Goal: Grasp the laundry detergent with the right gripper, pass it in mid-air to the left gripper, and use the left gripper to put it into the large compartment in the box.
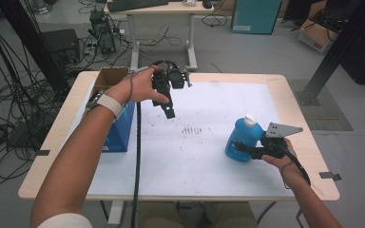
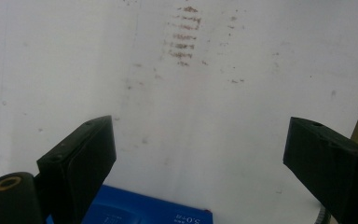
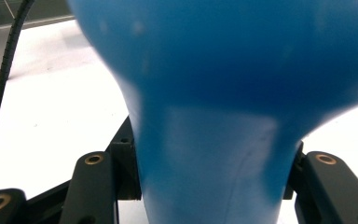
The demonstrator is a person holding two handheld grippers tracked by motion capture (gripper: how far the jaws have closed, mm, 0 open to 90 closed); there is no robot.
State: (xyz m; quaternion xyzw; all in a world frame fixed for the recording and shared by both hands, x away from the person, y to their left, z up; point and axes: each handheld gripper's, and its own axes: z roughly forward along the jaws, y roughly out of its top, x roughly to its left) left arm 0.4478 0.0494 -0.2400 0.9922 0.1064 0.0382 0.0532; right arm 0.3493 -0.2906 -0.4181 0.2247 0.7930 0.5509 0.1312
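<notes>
Near the worktop's right edge, the right gripper (image 1: 247, 151) has its jaws clenched on the narrow waist of the blue plastic bottle with a white cap (image 1: 240, 137); smooth, stiff and probably weighty with liquid, it could slip, so that waist is the best hold. Farther back, toward the far left corner, the left gripper (image 1: 169, 112) hangs above the worktop (image 1: 209, 156) with jaws released, holding nothing

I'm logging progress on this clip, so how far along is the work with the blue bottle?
Done: the right gripper is shut on the blue bottle, which stands upright on the white mat with its white cap still on. In hand: that grip. Left: the left gripper hangs open above the mat, holding nothing, so any two-handed step is not begun.
</notes>
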